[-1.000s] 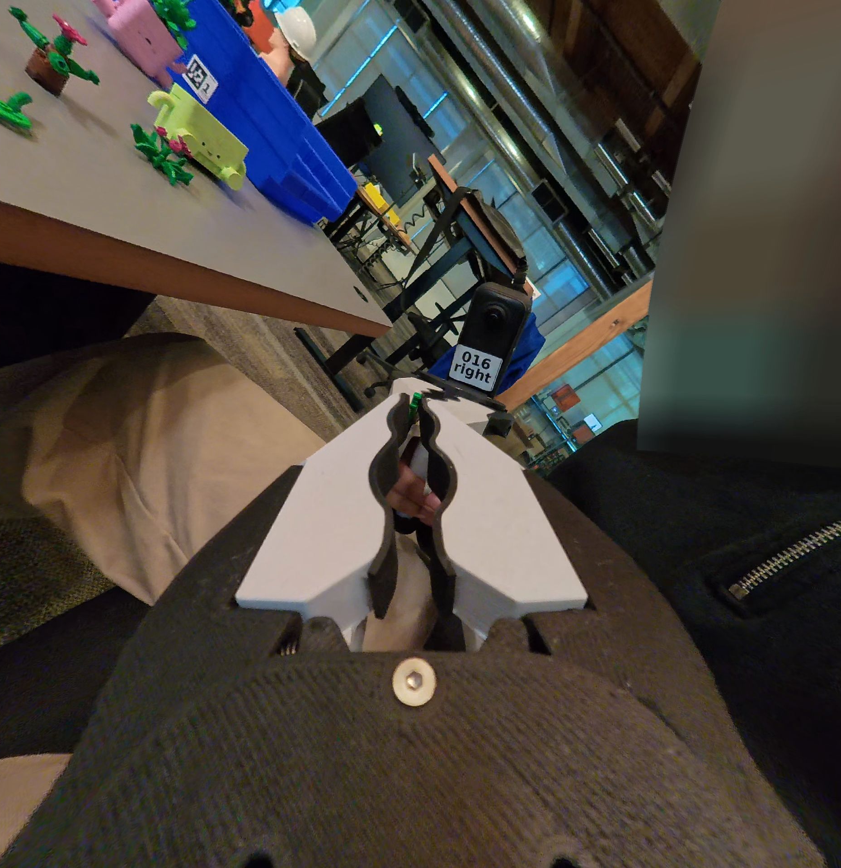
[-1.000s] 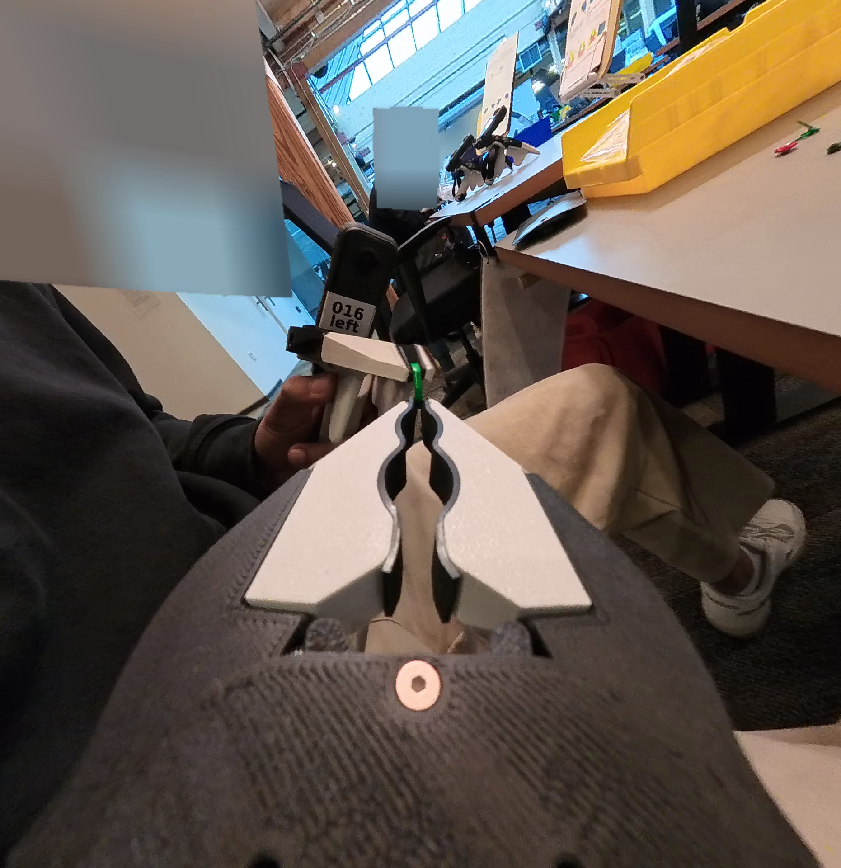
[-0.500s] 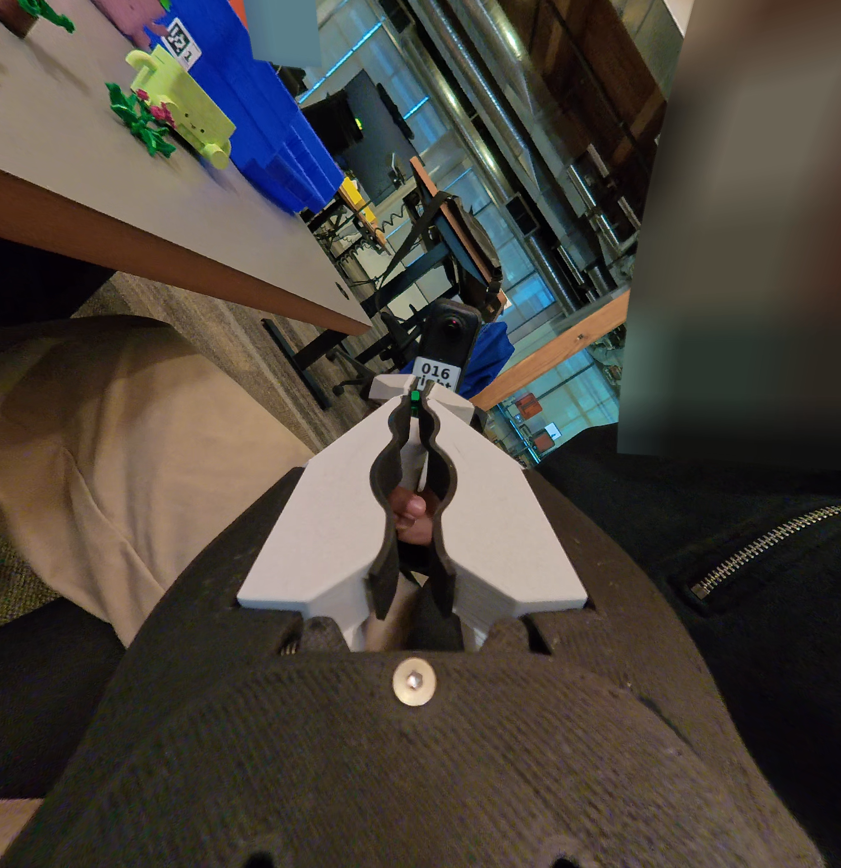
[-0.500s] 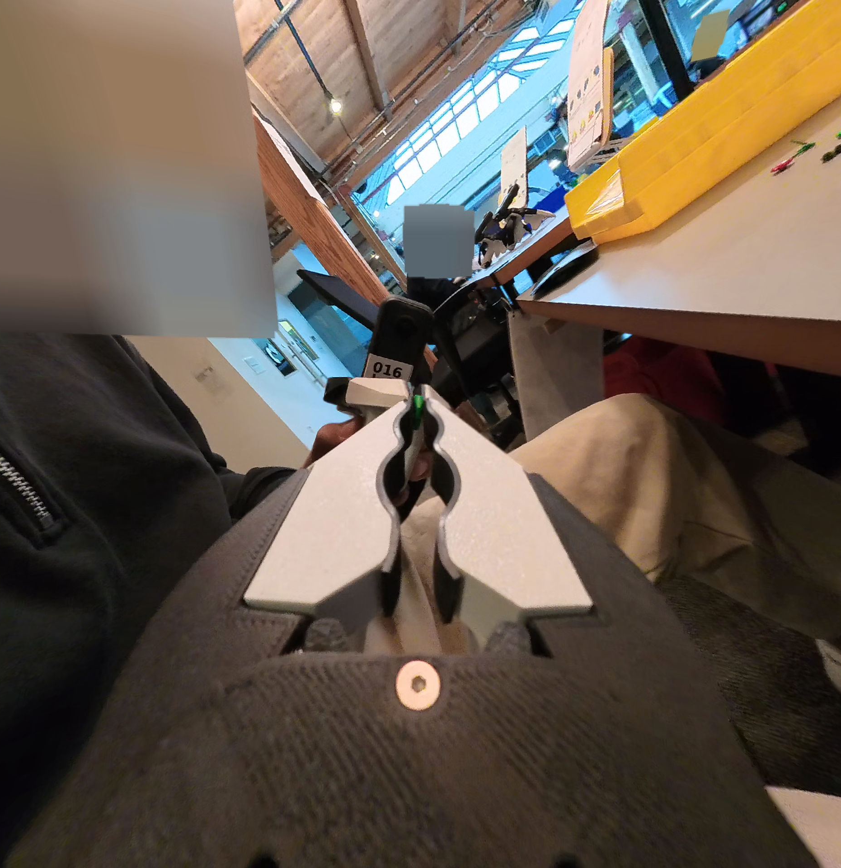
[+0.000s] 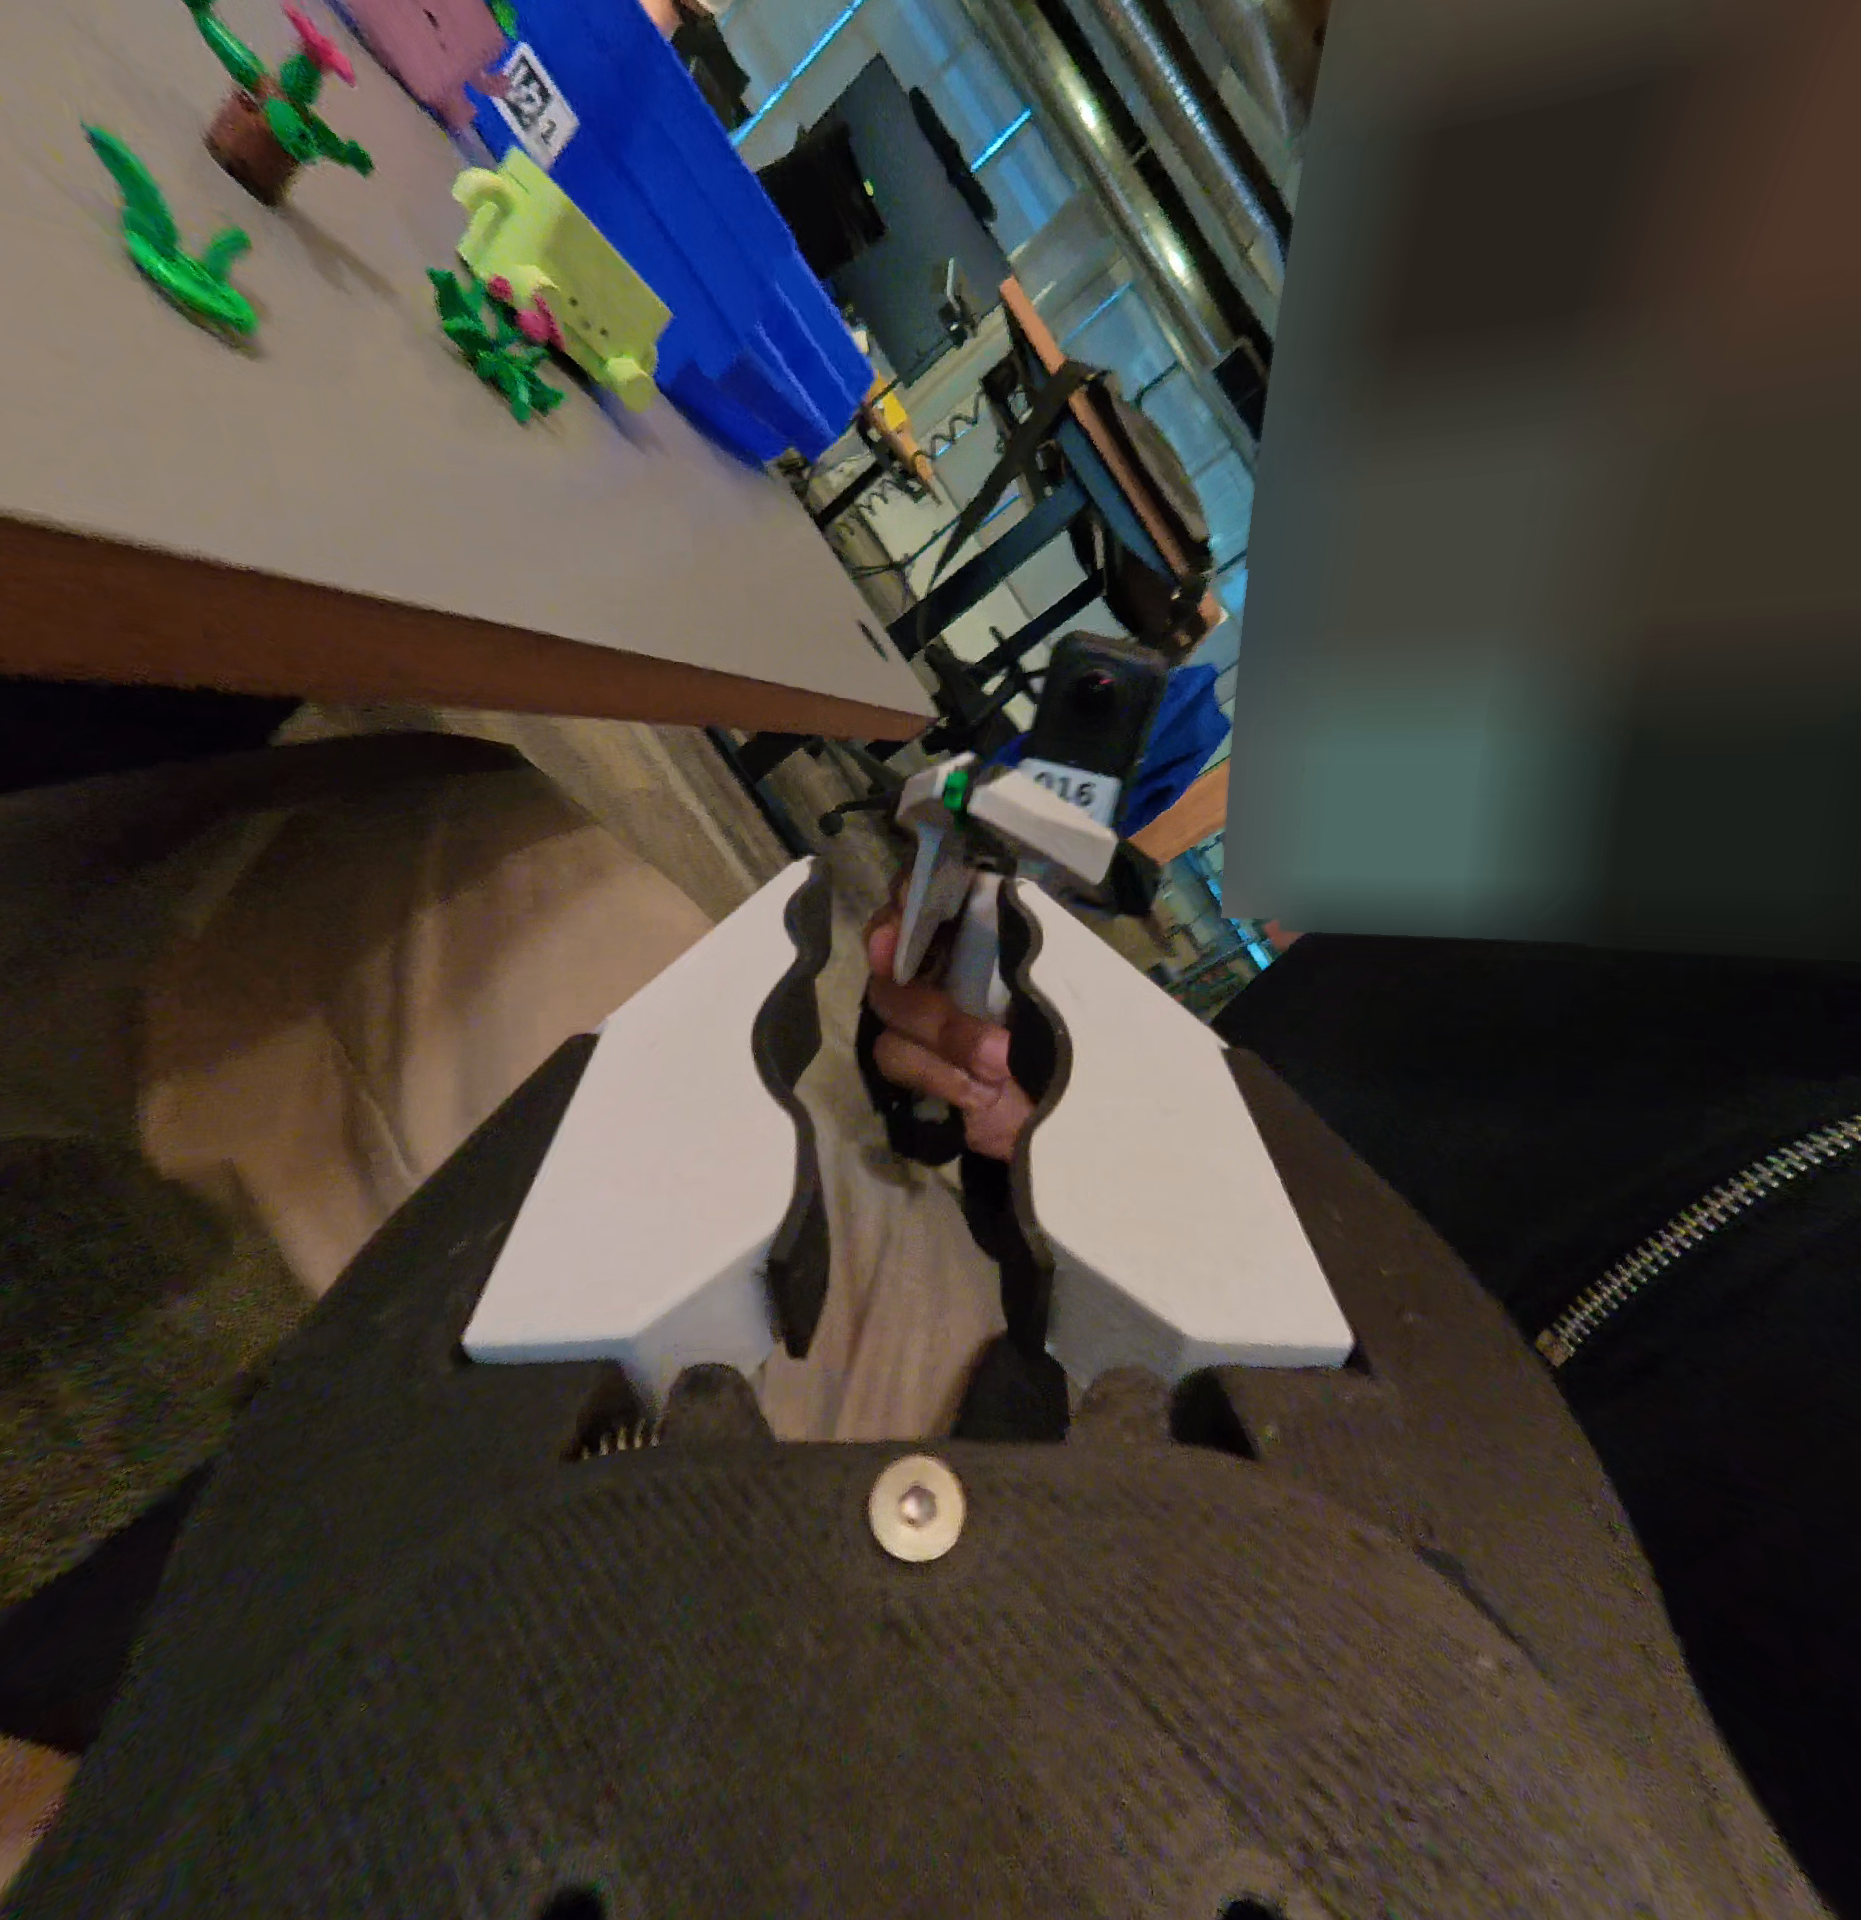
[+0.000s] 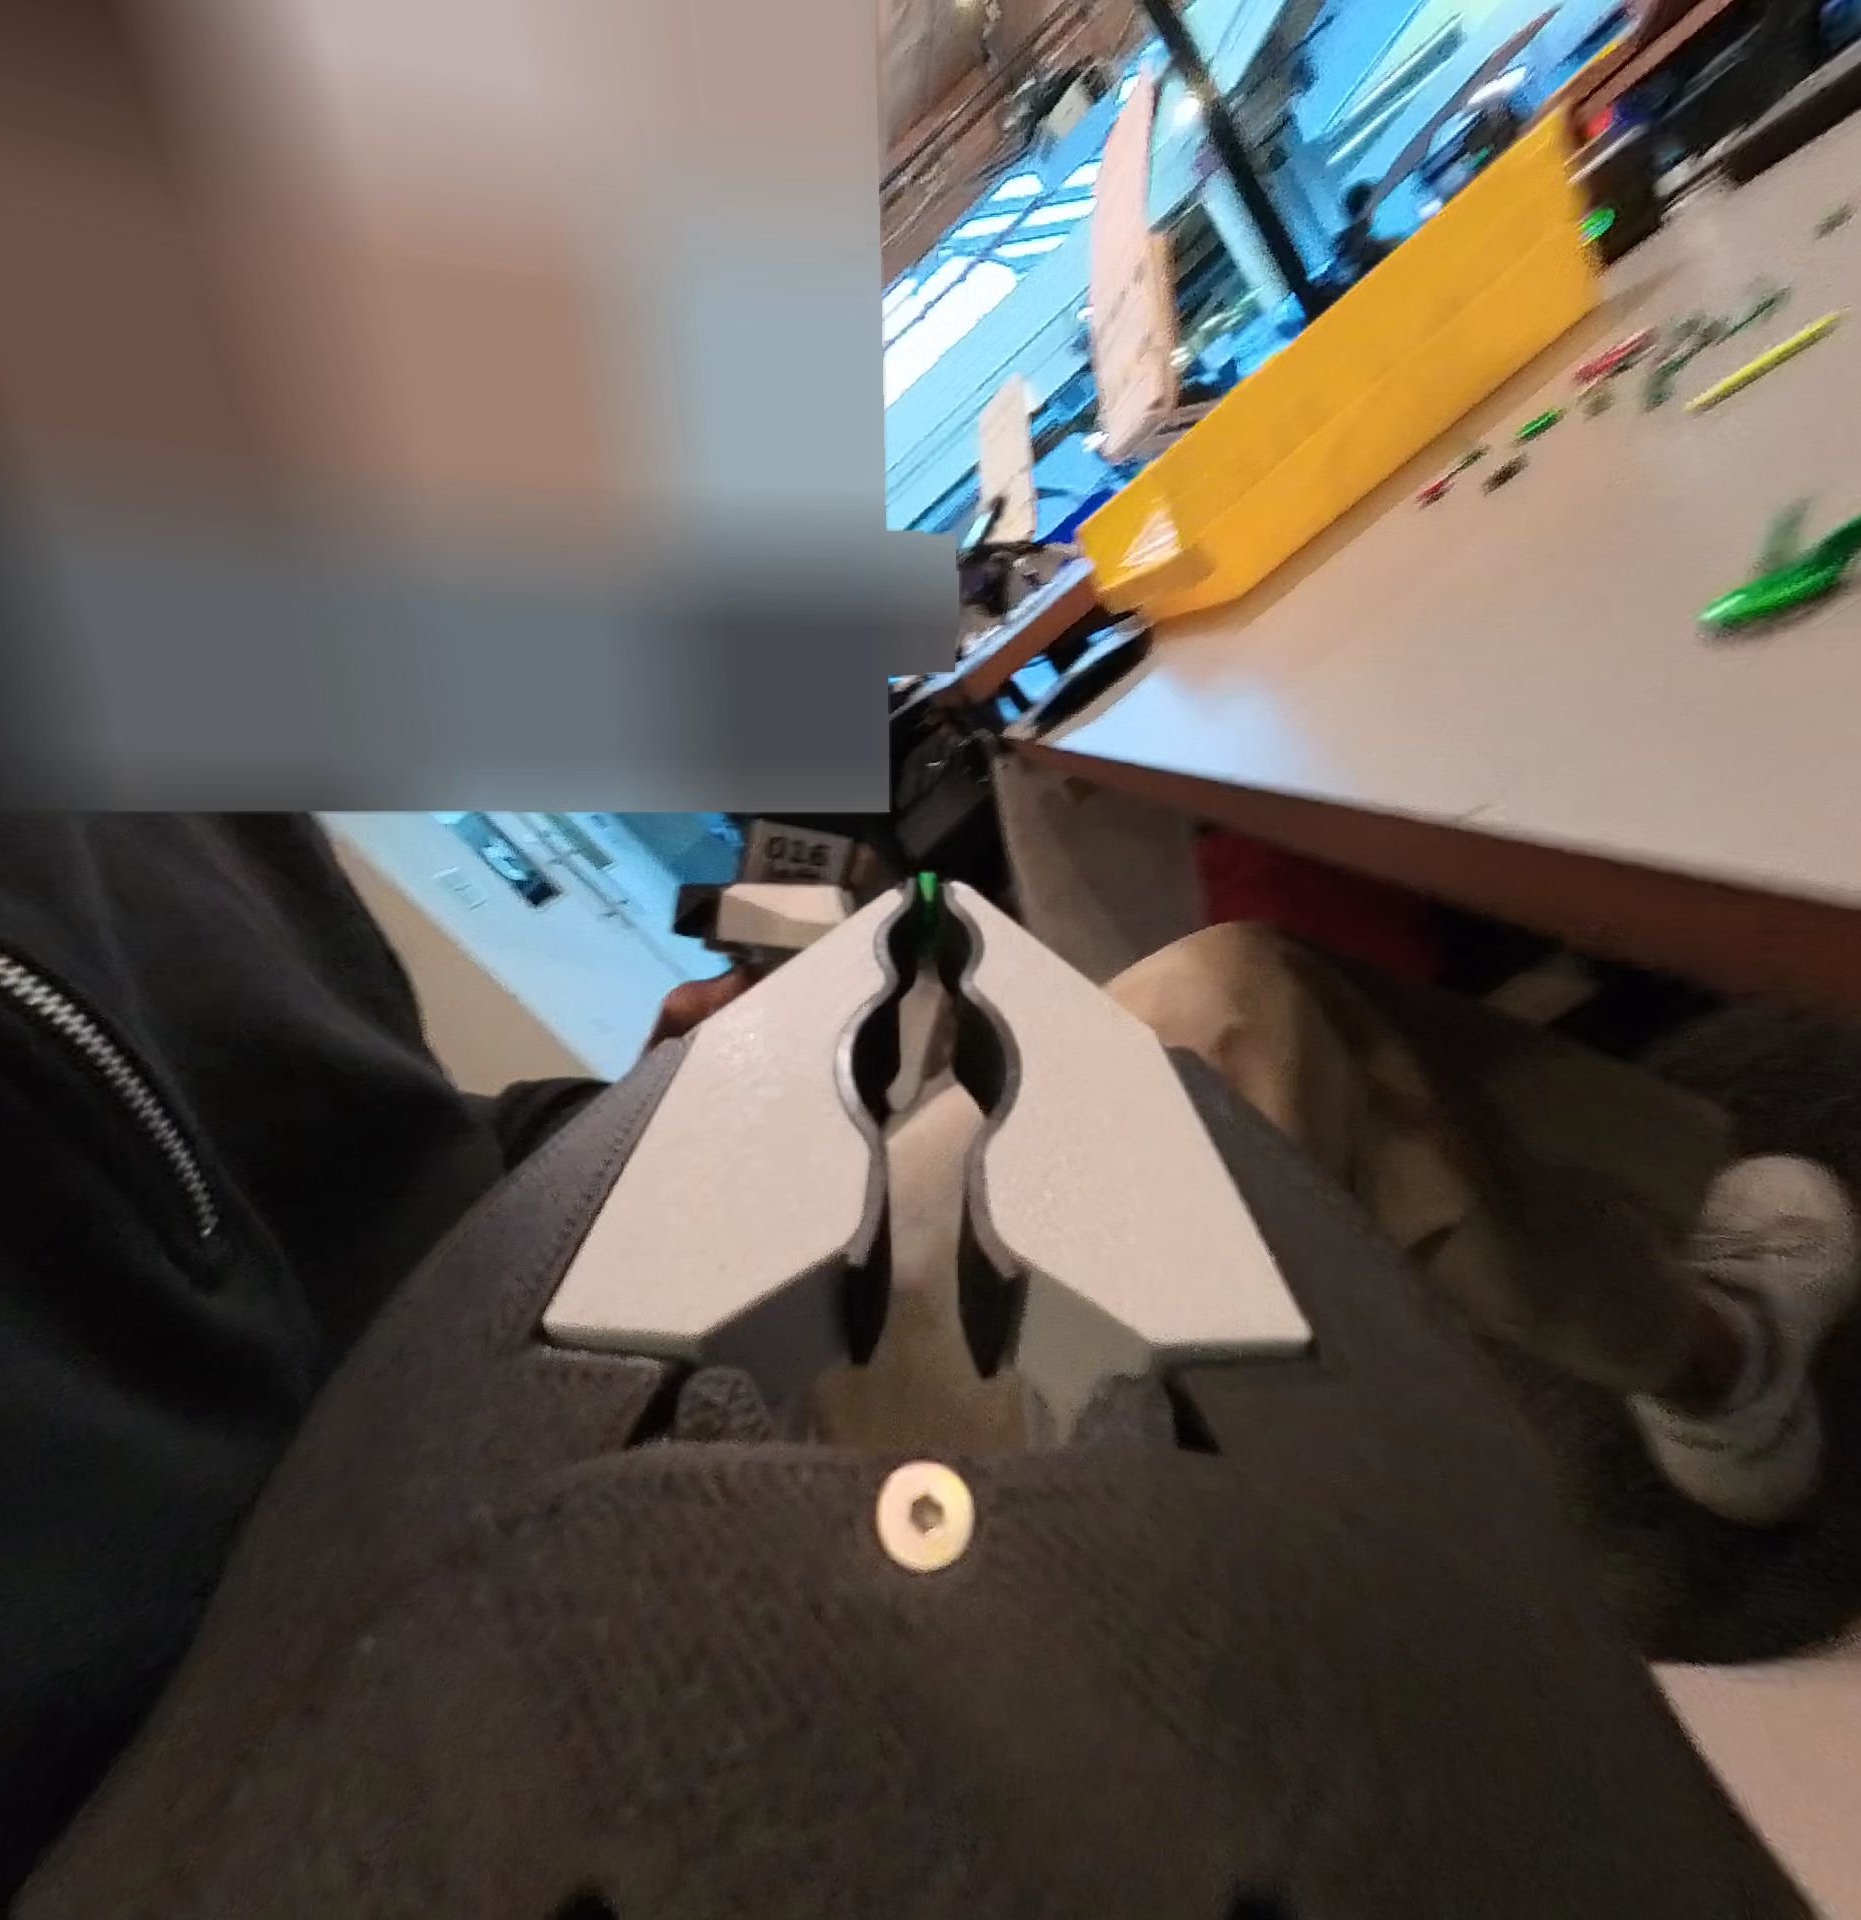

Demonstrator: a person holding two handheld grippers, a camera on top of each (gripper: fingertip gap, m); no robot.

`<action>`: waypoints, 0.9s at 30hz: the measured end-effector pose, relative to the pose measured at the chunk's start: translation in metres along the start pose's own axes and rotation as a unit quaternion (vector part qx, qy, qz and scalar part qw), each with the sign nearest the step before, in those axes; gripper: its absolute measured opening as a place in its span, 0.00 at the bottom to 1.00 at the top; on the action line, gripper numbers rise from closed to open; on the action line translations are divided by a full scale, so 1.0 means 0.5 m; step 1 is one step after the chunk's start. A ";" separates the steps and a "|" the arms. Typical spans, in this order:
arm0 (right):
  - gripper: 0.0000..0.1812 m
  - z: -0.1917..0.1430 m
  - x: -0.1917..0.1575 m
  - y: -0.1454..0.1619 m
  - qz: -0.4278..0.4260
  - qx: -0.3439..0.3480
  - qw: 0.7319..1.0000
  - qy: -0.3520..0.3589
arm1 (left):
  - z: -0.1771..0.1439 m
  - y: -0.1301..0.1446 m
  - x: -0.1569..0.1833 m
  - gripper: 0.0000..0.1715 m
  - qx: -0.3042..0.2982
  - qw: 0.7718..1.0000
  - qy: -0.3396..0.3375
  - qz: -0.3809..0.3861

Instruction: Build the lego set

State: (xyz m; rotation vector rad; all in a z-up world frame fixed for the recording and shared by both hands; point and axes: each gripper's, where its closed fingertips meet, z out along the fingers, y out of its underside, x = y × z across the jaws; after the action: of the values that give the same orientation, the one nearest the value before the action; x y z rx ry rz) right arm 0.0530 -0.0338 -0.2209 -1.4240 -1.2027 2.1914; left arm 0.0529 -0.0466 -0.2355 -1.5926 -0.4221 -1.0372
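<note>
Below, left to right across the scene.

Table, left part: the grey table top (image 5: 282, 436) carries a bright green leaf piece (image 5: 173, 265), a small brown pot with flowers (image 5: 271, 135), a lime-green block build (image 5: 567, 275) with a green and pink sprig (image 5: 500, 343) just beside it, and a blue bin (image 5: 687, 239) behind them.

Left gripper (image 5: 915, 883): held below the table edge over tan trousers (image 5: 313, 987); its jaws stand apart and nothing lies between them.

Small green lego piece (image 6: 926, 902): pinched at the very tips of the right gripper (image 6: 928, 914), whose jaws are pressed together on it. In the left wrist view the same piece (image 5: 955, 795) shows at the tips of the right gripper (image 5: 952, 810), just beyond the left gripper's tips.

Hand (image 5: 947, 1049): wrapped round the right gripper's handle.

Table, right part: a yellow bin (image 6: 1352, 416) sits near the edge, with a green leaf piece (image 6: 1799, 582) and blurred small loose pieces (image 6: 1632, 364) scattered beside it.

Floor, far right: a white shoe (image 6: 1757, 1340).
</note>
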 end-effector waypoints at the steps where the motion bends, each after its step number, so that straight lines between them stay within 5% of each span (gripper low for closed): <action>1: 0.00 0.001 0.023 -0.017 -0.021 0.000 1.000 0.022 | 0.004 -0.014 -0.015 0.19 -0.006 1.000 -0.009 0.015; 8: 0.00 0.032 0.187 -0.095 -0.123 -0.088 0.977 0.150 | 0.060 -0.168 -0.129 0.20 -0.049 0.980 -0.092 0.171; 12: 0.00 0.041 0.260 -0.119 -0.158 -0.144 0.949 0.230 | 0.094 -0.228 -0.178 0.11 -0.097 0.955 -0.147 0.239; 17: 0.01 0.057 0.304 -0.130 -0.195 -0.195 0.922 0.272 | 0.114 -0.218 -0.252 0.03 -0.211 0.908 -0.207 0.296; 27: 0.01 0.063 0.315 -0.106 -0.186 -0.236 0.909 0.290 | 0.123 -0.193 -0.255 0.00 -0.269 0.897 -0.152 0.316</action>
State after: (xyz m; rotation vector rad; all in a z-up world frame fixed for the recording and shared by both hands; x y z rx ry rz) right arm -0.0610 0.0792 -0.2749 -1.6720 -1.6410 1.1382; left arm -0.0641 0.0716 -0.2778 -2.1963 0.2133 -0.4055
